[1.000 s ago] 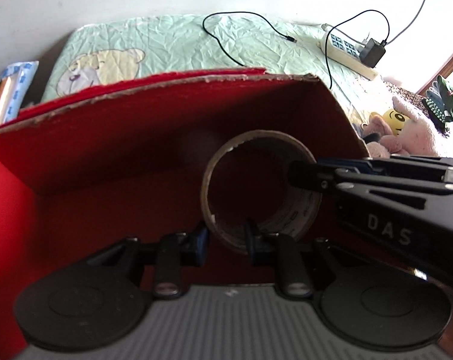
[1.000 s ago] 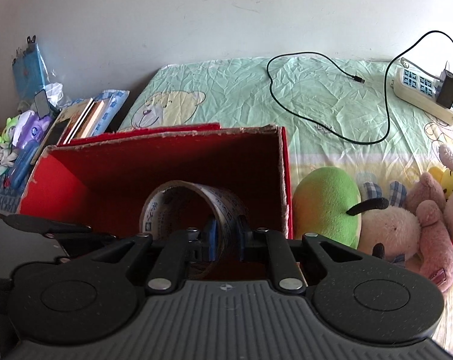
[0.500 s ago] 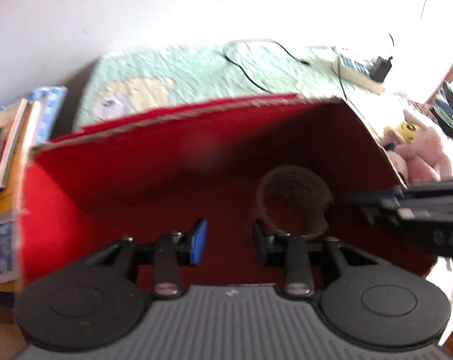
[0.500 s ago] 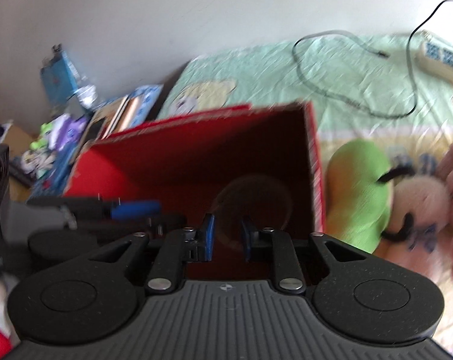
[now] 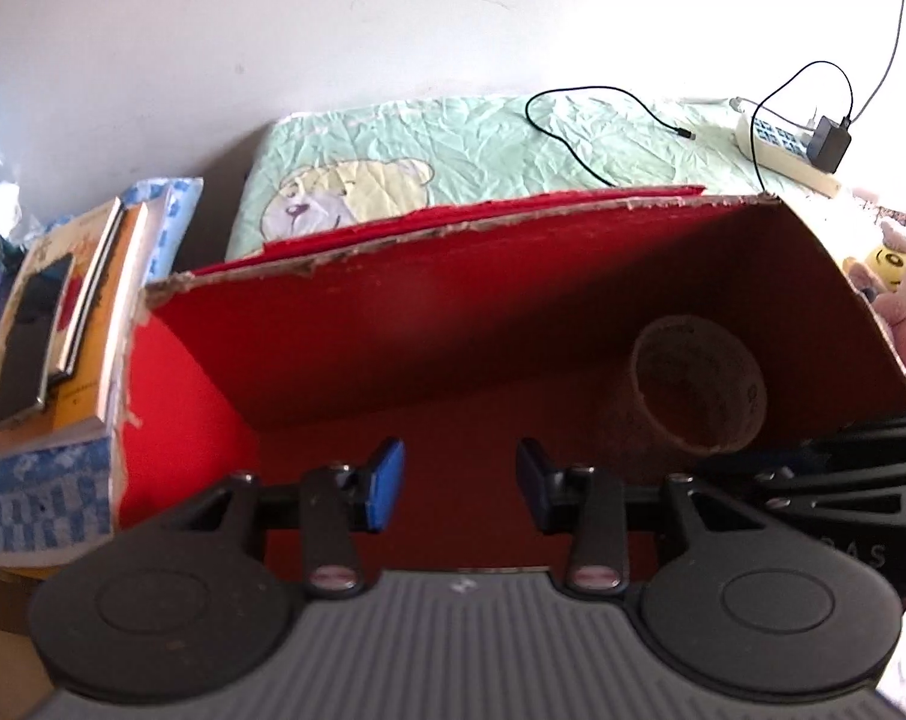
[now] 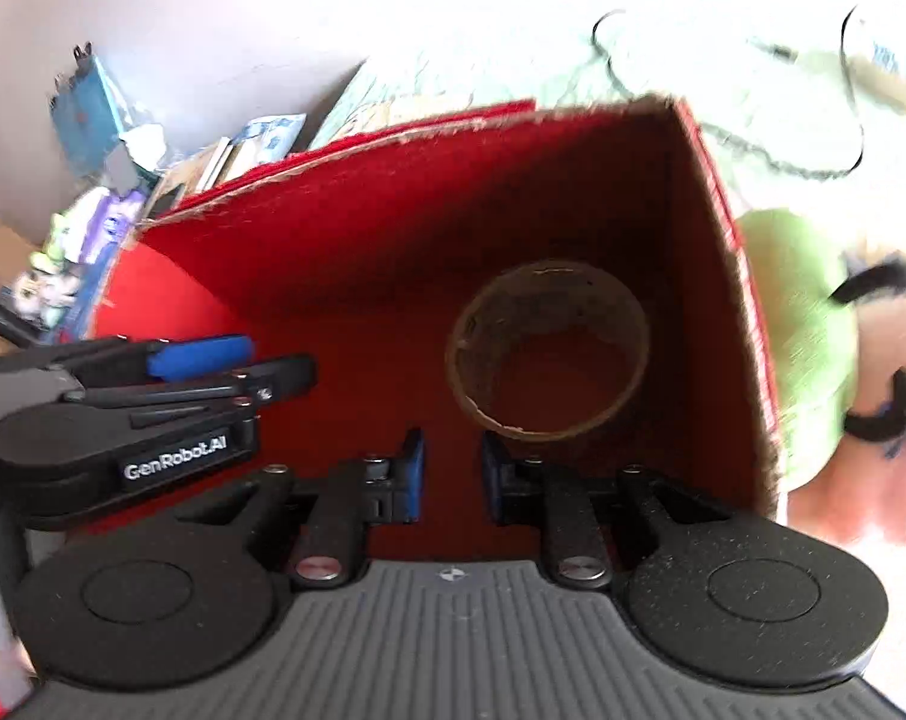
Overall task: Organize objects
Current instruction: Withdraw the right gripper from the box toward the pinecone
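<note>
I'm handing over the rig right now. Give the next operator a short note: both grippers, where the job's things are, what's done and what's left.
Left gripper: jaws opening, nothing between them, over the red box.
Right gripper: jaws apart by a narrow gap, empty, just short of the tape roll.
Tape roll: inside the red box on its floor, near the right-hand wall, free of both grippers.
Outside the box: plush toys to its right on the bed, books to its left.
Done: tape roll is in the box.
Left: probably the other loose things, starting with the plush toys; which ones belong in the box is not shown.
</note>
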{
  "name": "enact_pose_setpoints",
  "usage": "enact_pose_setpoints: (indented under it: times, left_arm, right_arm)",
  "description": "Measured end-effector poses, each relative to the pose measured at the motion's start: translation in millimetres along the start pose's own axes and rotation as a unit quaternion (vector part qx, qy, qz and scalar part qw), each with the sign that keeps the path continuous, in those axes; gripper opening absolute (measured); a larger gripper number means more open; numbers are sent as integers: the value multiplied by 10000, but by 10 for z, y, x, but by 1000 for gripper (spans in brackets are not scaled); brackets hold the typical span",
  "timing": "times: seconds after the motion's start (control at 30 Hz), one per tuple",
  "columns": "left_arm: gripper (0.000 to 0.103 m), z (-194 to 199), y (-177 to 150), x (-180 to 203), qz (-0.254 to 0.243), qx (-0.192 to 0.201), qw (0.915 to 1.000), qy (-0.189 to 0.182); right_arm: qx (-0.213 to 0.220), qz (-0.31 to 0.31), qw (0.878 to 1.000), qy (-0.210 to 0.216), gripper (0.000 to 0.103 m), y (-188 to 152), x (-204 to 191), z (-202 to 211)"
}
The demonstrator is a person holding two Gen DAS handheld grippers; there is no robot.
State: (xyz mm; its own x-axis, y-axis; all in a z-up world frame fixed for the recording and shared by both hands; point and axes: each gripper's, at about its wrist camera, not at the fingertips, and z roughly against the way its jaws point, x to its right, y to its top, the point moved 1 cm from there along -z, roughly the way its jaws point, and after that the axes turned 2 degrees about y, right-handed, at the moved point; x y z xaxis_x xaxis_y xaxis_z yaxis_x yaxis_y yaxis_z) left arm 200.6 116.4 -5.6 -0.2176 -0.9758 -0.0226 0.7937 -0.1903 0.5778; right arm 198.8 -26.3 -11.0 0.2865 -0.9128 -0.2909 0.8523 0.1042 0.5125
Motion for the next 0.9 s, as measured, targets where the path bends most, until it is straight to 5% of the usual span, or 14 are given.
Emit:
enact_pose_setpoints:
  times: [0.3,0.63,0.77,0.9]
  left_arm:
    - [44,-34,-43,95,-378,49,9990,237]
    - [44,-36,-80,148,-451,-160,9983,340]
    - [44,-20,-132,184,-505,-245,9979,307]
    - [45,-10,-145,212,-573,-165,9972,443]
  right_arm:
    - [-671,876,9925,-529,22,-76,-241,-82]
    - [-1409,125,9899,-53,22,-153,-196,-247]
    - [-1375,102,9904,15,22,-215,-221,-290]
    - [-826,206,9963,-87,25,-283,-292,-317]
